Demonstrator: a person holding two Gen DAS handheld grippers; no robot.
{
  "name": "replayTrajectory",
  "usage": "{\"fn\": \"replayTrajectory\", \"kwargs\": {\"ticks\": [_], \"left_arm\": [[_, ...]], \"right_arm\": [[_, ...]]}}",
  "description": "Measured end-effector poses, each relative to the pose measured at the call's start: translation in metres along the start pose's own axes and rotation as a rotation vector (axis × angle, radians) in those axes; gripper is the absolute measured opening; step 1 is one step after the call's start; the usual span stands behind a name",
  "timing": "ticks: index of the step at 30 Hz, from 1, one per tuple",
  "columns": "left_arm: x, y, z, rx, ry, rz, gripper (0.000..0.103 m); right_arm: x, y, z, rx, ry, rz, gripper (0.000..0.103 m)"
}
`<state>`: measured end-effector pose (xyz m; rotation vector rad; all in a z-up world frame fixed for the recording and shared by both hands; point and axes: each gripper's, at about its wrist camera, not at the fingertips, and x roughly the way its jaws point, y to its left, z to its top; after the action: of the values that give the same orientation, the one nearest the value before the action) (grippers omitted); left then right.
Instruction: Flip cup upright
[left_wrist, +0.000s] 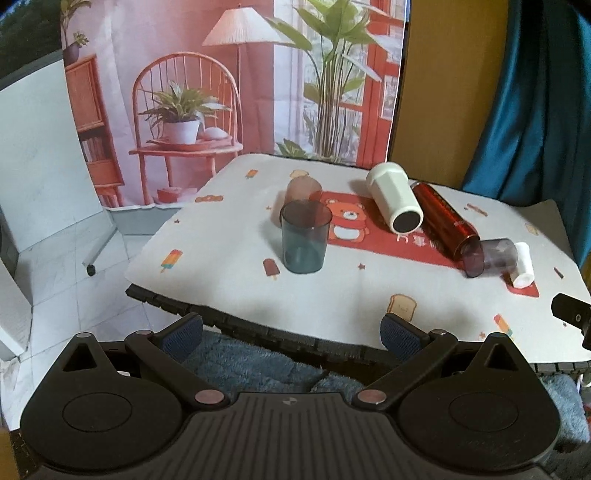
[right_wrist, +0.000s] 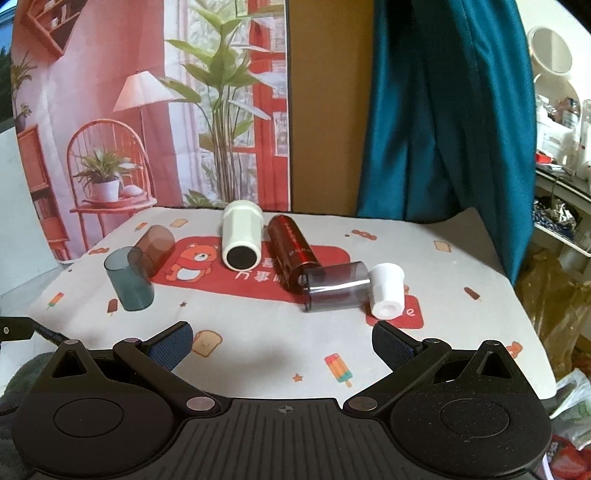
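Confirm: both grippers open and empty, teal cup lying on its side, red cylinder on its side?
Wrong on the teal cup: the left wrist view shows it upright, mouth up. Left gripper and right gripper are open and empty; the red cylinder lies on its side.

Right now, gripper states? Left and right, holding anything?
Left gripper: open, holding nothing, back at the near table edge.
Right gripper: open, holding nothing, above the tablecloth short of the cups.
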<state>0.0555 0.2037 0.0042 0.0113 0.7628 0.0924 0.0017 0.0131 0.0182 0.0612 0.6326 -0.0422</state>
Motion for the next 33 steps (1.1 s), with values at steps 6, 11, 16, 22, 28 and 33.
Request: {"fn": "replayTrajectory", "kwargs": {"ticks": [6,11,16,22,28,33], "left_arm": [[0.0006,0.0001,-0.0029,0.007,0.011,0.012,0.103],[0.0042,-0.0018,-0.0044,0.027,0.036,0.027,0.103],[0.0022,-0.0022,-0.0045,0.037,0.031,0.035,0.103],[0.0021,-0.0028,-0.0048,0.031,0.029,0.037,0.103],[0.0013,-0.0027,-0.0044,0.038,0.023,0.049,0.103],[0.0005,-0.003,-0.0049,0.039,0.022,0.049,0.103]], "right_arm": [[0.0049,0.0001,-0.0025,0.007,0.017,0.002,0.103],[0.0076,-0.001,-0.0042,0.015,0.031,0.003,0.103],[0.009,-0.0005,-0.0052,0.017,0.036,0.004,0.103],[0.0102,-0.0015,-0.0045,0.02,0.039,0.005,0.103],[0.0104,-0.0023,-0.0059,0.024,0.041,0.005,0.103],[0.0106,-0.0021,-0.0067,0.025,0.043,0.005,0.103]]}}
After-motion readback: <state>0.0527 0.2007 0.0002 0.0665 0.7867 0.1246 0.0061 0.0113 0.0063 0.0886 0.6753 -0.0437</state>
